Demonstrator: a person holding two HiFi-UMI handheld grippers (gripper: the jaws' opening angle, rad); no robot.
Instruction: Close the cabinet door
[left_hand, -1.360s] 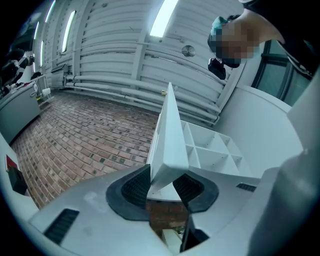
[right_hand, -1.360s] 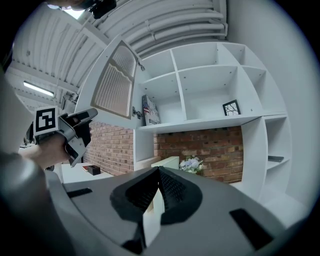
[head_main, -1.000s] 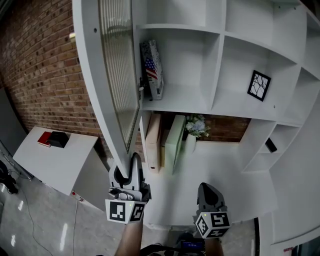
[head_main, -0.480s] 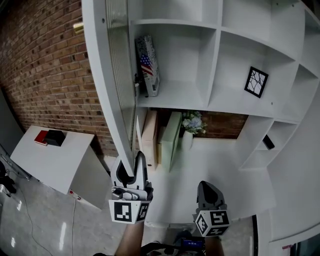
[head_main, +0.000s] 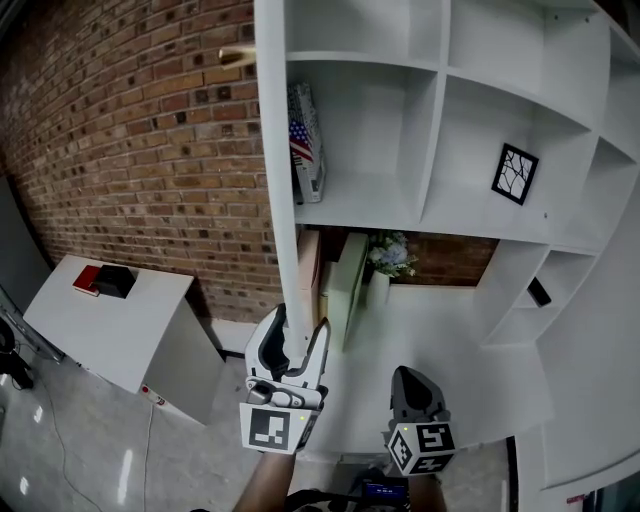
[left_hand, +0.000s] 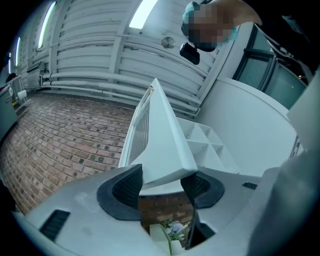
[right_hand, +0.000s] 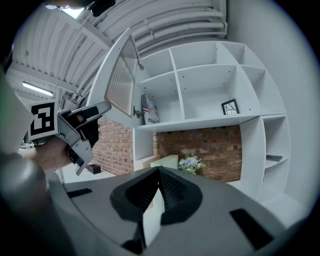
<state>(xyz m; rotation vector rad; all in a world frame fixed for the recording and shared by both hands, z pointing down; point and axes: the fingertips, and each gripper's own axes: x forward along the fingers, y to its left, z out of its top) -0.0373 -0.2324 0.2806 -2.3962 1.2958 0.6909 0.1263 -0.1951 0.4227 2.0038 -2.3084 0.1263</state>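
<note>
Cabinet door (head_main: 277, 180) stands upright, edge-on, in left gripper (head_main: 298, 322).

Even bright light; sharp focus; fisheye-bent edges.

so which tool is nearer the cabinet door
Left. The left tool grips the cabinet door by its bottom edge, between its jaws; the right tool hangs lower and to the right, clear of it.

Cabinet door (head_main: 278, 170), top off-frame
</note>
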